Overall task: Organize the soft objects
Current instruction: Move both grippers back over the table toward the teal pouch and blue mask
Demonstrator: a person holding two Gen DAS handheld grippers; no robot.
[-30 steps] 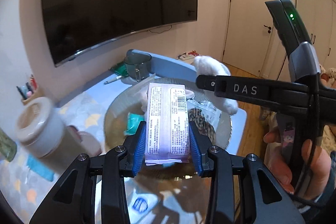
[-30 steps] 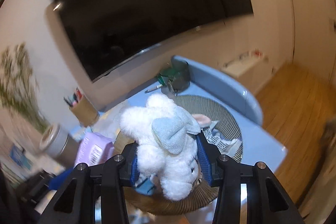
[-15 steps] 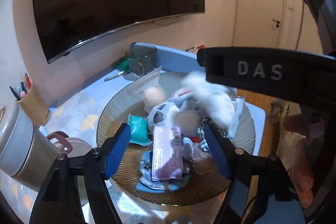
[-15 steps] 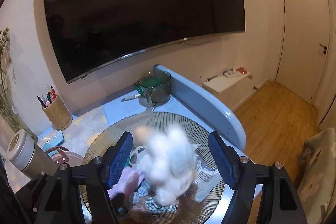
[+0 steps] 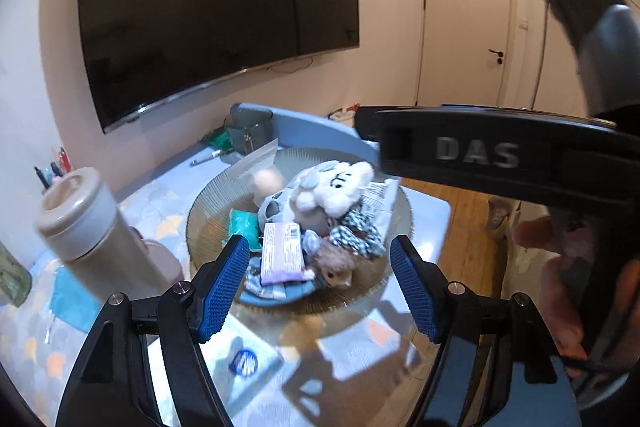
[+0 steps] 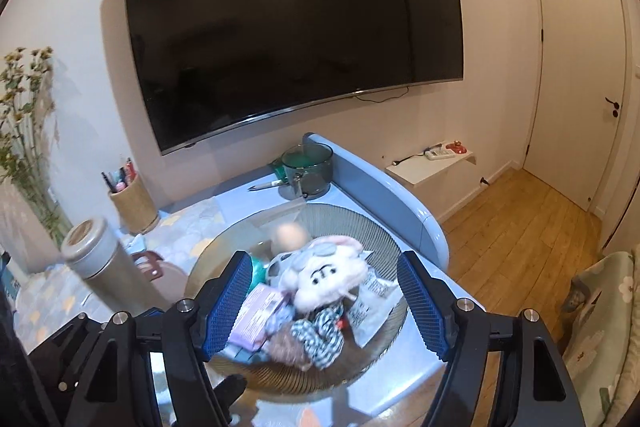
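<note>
A round ribbed glass bowl [image 5: 400, 195] [image 6: 384, 231] on the blue table holds a pile of soft things. A white plush toy [image 5: 340, 187] [image 6: 324, 275] lies on top. A purple tissue pack [image 5: 282, 253] [image 6: 256, 315] lies at the front left of the pile. A small brown plush [image 5: 336, 265] and checked cloth [image 5: 356, 237] lie beside it. My left gripper [image 5: 322, 295] is open and empty, above the bowl's near rim. My right gripper [image 6: 324, 307] is open and empty over the bowl; its body crosses the left wrist view [image 5: 500, 155].
A beige flask [image 5: 92, 223] [image 6: 100, 259] stands left of the bowl, with a pink item [image 5: 160, 259] behind it. A pen cup [image 6: 134, 203], a grey glass pot [image 6: 308, 169] and a marker [image 6: 266, 185] stand at the back. The table edge and wooden floor [image 6: 520, 227] are to the right.
Both grippers have opened and let go: the tissue pack and the white plush dropped into the bowl and now lie still. Both grippers have drawn back slightly.
</note>
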